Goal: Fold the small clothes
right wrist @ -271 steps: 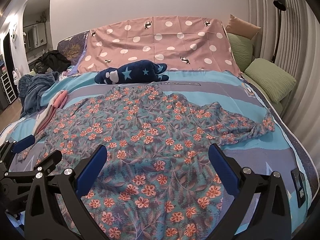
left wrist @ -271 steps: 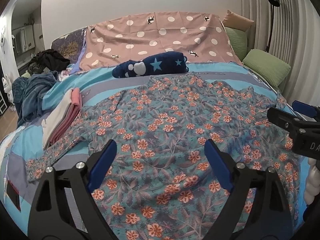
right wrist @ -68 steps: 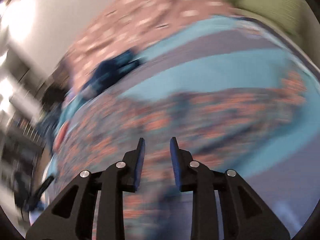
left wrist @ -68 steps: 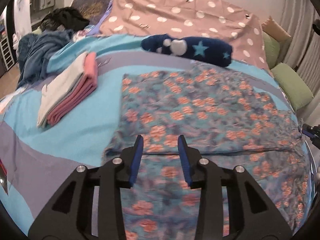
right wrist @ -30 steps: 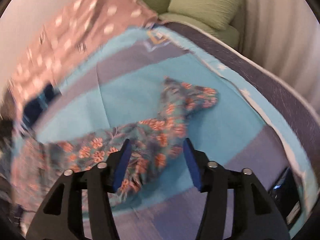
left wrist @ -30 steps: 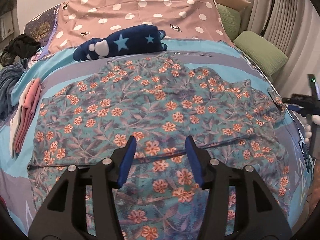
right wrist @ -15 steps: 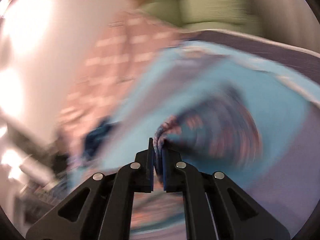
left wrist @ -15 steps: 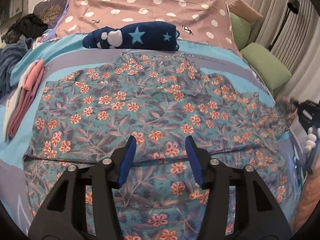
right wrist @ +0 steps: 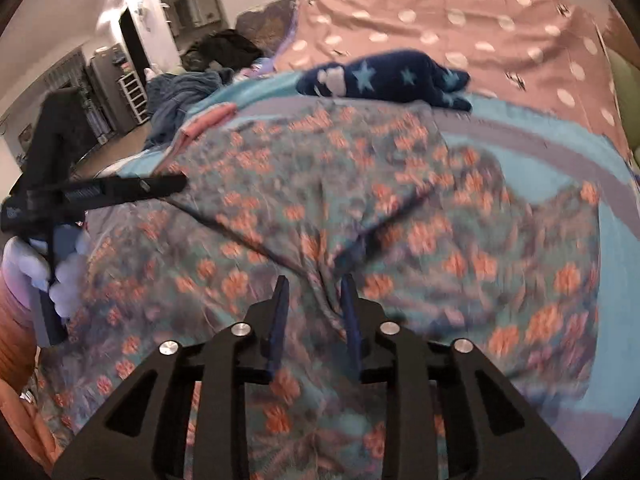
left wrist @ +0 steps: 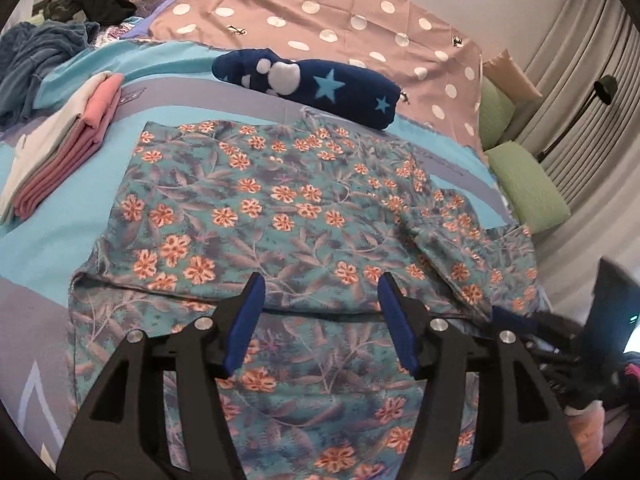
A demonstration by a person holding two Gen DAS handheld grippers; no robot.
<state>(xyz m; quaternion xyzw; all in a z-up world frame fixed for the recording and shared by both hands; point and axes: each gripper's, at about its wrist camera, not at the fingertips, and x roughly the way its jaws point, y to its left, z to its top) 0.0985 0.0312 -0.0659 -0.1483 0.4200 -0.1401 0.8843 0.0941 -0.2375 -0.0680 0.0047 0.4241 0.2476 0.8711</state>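
floral garment lies spread over the middle of the bed, collar end toward the headboard edge, hem toward the near edge. its left side is already folded in with a straight edge. the right sleeve now lies folded diagonally across the body near the right edge of the bed.

left gripper: jaws about half apart and opening, nothing between the pads, hovering over the cloth near the cross crease low on the garment. not holding anything.

right gripper: jaws narrow but opening. a ridge of the floral fabric stands between them, and the view is blurred, so i can't tell for sure whether the pads touch it. reads as letting go of the sleeve it laid in, not gripping.

step in hand, my read: side and sleeve folds done, right hand releasing. next is probably the lengthwise fold: each gripper takes a hem corner at the near edge and carries it up toward the collar. needs both pads to catch all layers, or the folded sleeve slides out.

other stuff: folded pink and white stack by the left edge, navy star plush near the headboard, green pillows at the right corner. all clear of the garment except the plush, close to the collar.
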